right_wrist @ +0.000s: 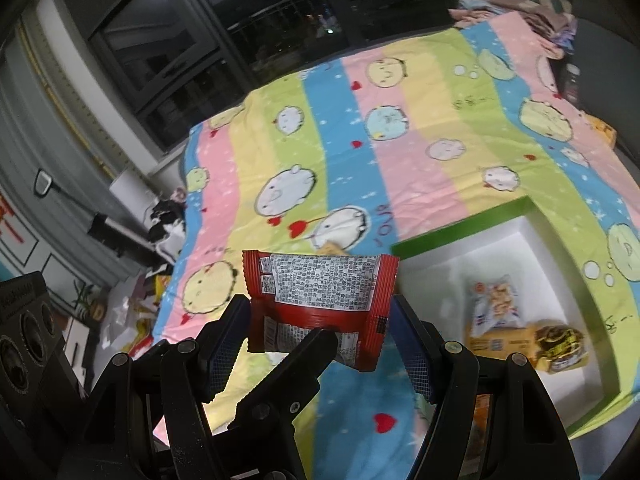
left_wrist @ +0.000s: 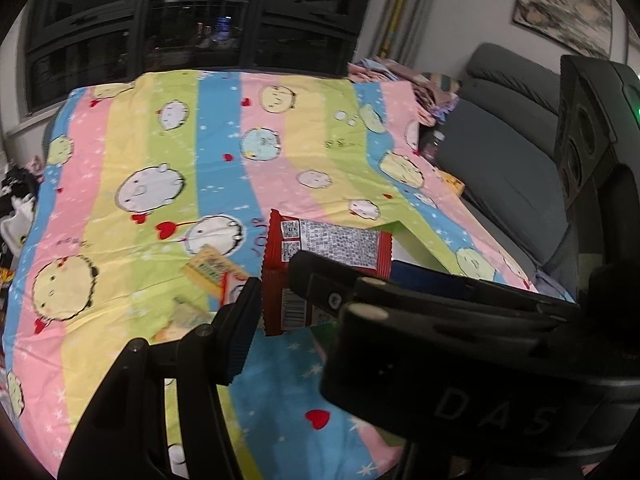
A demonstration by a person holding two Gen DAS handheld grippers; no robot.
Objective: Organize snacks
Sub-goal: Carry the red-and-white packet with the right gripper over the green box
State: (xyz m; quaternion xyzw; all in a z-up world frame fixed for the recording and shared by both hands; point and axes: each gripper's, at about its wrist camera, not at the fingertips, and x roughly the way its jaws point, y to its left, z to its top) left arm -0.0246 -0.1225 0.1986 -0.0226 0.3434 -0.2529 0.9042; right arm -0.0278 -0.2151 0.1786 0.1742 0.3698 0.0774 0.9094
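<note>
A red snack packet with white printed text [left_wrist: 320,256] [right_wrist: 320,300] hangs in the air above the striped cartoon bedsheet [left_wrist: 160,152]. My left gripper [left_wrist: 276,280] is shut on its lower edge. My right gripper [right_wrist: 320,320] is open, its blue-padded fingers [right_wrist: 228,344] on either side of the packet, not pressing it. One left finger [right_wrist: 288,368] crosses the right wrist view. A green-rimmed white box [right_wrist: 496,216] lies to the right and holds a pale snack bag [right_wrist: 496,300] and a yellow-brown packet [right_wrist: 536,344]. Its corner shows behind the packet in the left wrist view [left_wrist: 404,226].
Loose yellow and orange snack packets [left_wrist: 212,272] lie on the sheet left of the red one. A grey sofa [left_wrist: 504,152] runs along the bed's right side. Dark windows [left_wrist: 192,28] stand behind. Clutter lies on the floor at the left [right_wrist: 132,312].
</note>
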